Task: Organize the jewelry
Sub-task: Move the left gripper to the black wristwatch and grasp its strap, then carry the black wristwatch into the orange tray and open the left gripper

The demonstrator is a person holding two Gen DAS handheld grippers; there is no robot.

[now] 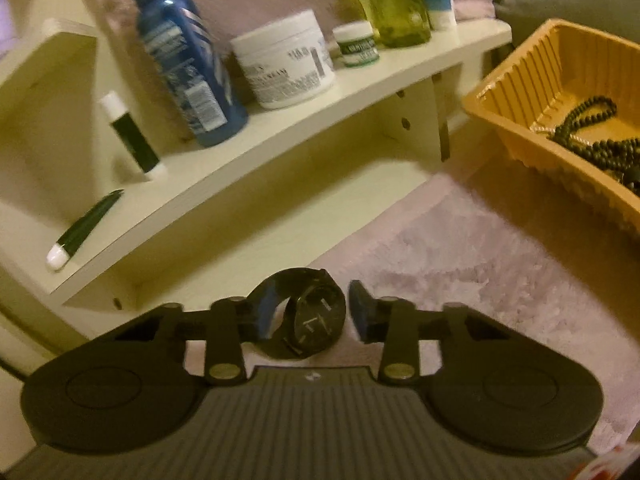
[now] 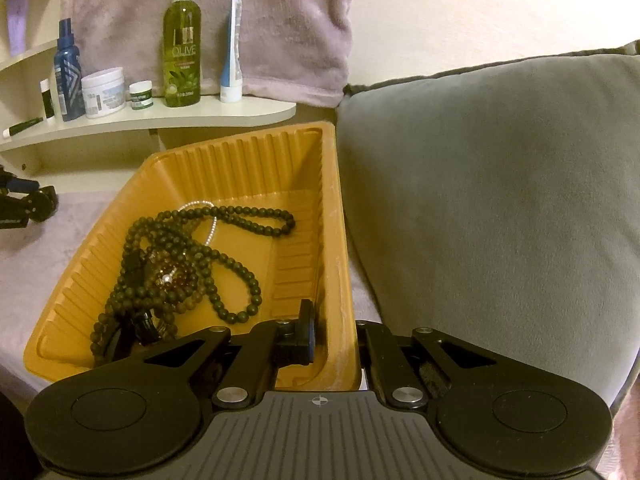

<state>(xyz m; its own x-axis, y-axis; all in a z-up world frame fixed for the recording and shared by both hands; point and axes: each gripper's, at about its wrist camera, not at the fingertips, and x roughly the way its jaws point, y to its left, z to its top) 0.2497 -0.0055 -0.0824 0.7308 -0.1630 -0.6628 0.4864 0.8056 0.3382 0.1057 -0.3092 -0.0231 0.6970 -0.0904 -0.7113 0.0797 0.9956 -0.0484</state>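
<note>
A black wristwatch [image 1: 314, 314] stands on edge between the fingers of my left gripper [image 1: 310, 314], just above the pink fleece cloth [image 1: 460, 264]. The gripper is shut on it, the strap against the left finger. It stays sharp while the background blurs. An orange ribbed tray [image 1: 516, 92] lies to the right, holding dark bead necklaces [image 1: 592, 136]. In the right wrist view my right gripper [image 2: 340, 344] is shut on the tray's near right wall [image 2: 332, 240], one finger inside and one outside. The bead necklaces [image 2: 192, 256] and a pearl strand [image 2: 210, 220] lie piled in the tray. The left gripper [image 2: 28, 204] shows at the left edge.
A cream shelf [image 1: 304, 120] behind carries a blue bottle [image 1: 188, 64], a white jar [image 1: 284, 60], a small green-labelled jar [image 1: 358, 44], an olive spray bottle [image 2: 182, 48] and tubes. A grey cushion [image 2: 500, 200] presses against the tray's right side. A pink towel [image 2: 208, 12] hangs on the wall.
</note>
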